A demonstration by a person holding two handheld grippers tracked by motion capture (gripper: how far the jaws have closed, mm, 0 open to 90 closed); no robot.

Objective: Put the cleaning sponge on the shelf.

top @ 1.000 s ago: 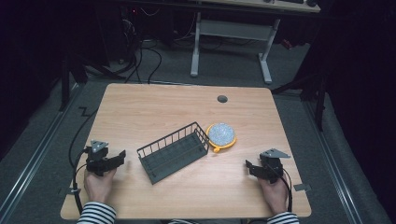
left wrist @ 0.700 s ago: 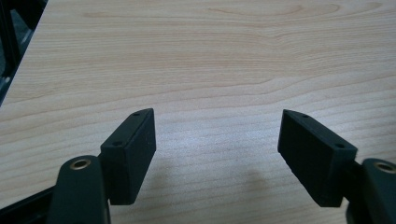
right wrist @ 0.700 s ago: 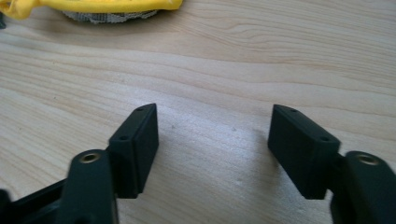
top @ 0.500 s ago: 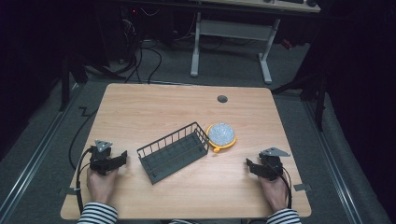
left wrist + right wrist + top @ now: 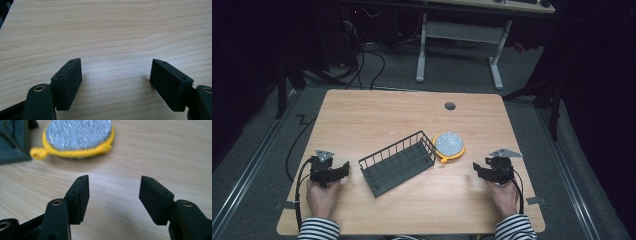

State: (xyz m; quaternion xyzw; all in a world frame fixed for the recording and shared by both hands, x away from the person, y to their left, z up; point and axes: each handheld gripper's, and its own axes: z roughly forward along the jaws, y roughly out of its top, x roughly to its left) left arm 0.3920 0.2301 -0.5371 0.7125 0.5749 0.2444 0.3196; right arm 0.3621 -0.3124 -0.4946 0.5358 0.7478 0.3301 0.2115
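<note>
The round silver scrubber pad with the yellow rim is sitting flat on the counter, just beside the far right corner of the dark wire basket, close enough that I can't tell if they're touching. The basket is lying empty and angled across the middle, so my guess is the pad is headed in there. From the right gripper view the pad is lying straight ahead of the right tool, its little yellow loop sticking out toward the basket corner, which reads like the person is lining up a reach for it. That tool is standing open with nothing between its jaws, though they have just been closing in a bit, probably narrowing for a thin, flat thing. The left tool is waiting on the other side of the basket, well apart from the pad, jaws wide and empty after just opening further; in its own view there's bare wood under them. Looks like it's parked there to steady the basket if needed.
</note>
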